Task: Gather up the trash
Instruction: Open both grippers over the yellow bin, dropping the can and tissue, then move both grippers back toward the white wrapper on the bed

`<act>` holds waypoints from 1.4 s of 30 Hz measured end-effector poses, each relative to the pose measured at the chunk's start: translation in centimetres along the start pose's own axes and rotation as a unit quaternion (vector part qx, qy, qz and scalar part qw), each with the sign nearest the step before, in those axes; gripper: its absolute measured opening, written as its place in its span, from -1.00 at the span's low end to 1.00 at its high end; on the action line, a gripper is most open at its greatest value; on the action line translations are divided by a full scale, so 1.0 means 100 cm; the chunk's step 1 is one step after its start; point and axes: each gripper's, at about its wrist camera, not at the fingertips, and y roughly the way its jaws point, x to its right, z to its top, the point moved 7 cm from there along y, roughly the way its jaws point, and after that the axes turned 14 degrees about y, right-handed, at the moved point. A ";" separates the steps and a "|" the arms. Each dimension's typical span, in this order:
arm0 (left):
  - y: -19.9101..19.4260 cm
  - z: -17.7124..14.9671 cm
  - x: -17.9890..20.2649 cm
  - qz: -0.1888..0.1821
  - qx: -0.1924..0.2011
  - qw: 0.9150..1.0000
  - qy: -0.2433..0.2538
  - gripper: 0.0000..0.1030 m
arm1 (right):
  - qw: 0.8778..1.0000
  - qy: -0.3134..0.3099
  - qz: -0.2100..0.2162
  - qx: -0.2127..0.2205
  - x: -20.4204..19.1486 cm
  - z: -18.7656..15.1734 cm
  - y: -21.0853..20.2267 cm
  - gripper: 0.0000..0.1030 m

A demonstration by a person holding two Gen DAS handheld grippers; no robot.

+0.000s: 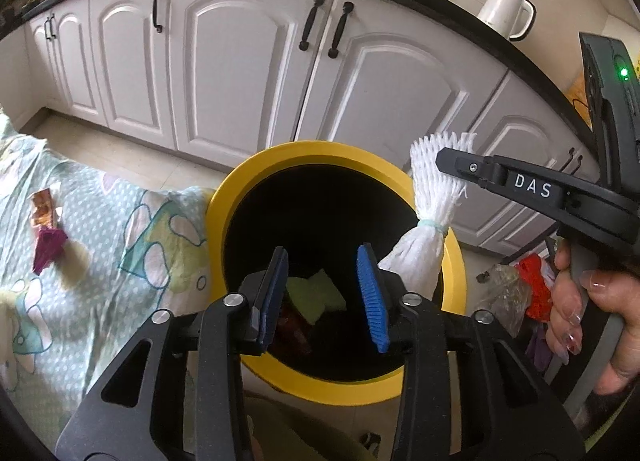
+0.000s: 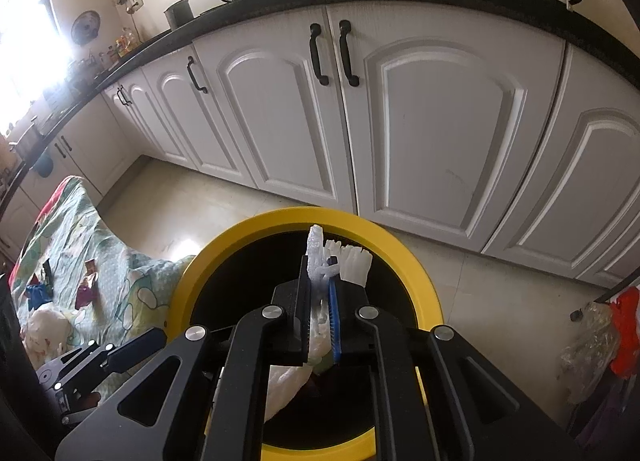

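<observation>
Over the yellow bin (image 1: 224, 197), the right tongs (image 2: 320, 293) pinch a white foam net (image 1: 432, 197) that may snag the rim, while the left tongs (image 1: 322, 293) hang parted and empty.

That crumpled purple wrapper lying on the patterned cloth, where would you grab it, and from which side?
Take the crumpled purple wrapper from above, jaws across its bunched middle. It lies flat on the patterned cloth, so its edges offer no purchase, while the crumpled folds stand up enough to pinch.
</observation>
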 end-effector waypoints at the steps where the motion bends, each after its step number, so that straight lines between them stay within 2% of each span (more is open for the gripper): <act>1: -0.001 0.000 -0.001 0.002 0.000 1.000 -0.001 -0.23 | 1.000 0.001 0.000 -0.002 0.000 0.000 0.001 -0.80; 4: -0.007 -0.003 -0.003 0.009 0.000 1.000 -0.001 -0.11 | 1.000 0.005 0.002 -0.005 0.000 0.000 0.002 -0.62; 10: -0.022 -0.004 -0.011 0.022 0.006 1.000 -0.015 0.23 | 1.000 0.008 0.009 0.002 -0.002 0.001 -0.004 -0.47; 15: -0.044 -0.005 -0.024 0.042 0.020 0.998 -0.031 0.57 | 0.999 0.015 0.023 0.019 -0.006 0.006 -0.018 -0.30; 17: -0.053 -0.005 -0.029 0.048 0.026 0.998 -0.039 0.60 | 0.999 0.013 0.028 0.032 -0.011 0.008 -0.026 -0.20; 20: -0.070 -0.007 -0.039 0.066 0.038 0.996 -0.047 0.78 | 0.998 0.006 0.038 0.044 -0.021 0.008 -0.036 -0.10; 29: -0.119 -0.012 -0.062 0.117 0.072 0.988 -0.064 0.79 | 0.994 -0.024 0.072 0.079 -0.054 0.003 -0.068 0.05; 42: -0.188 -0.030 -0.101 0.191 0.118 0.970 -0.088 0.79 | 0.985 -0.074 0.119 0.102 -0.105 -0.019 -0.098 0.11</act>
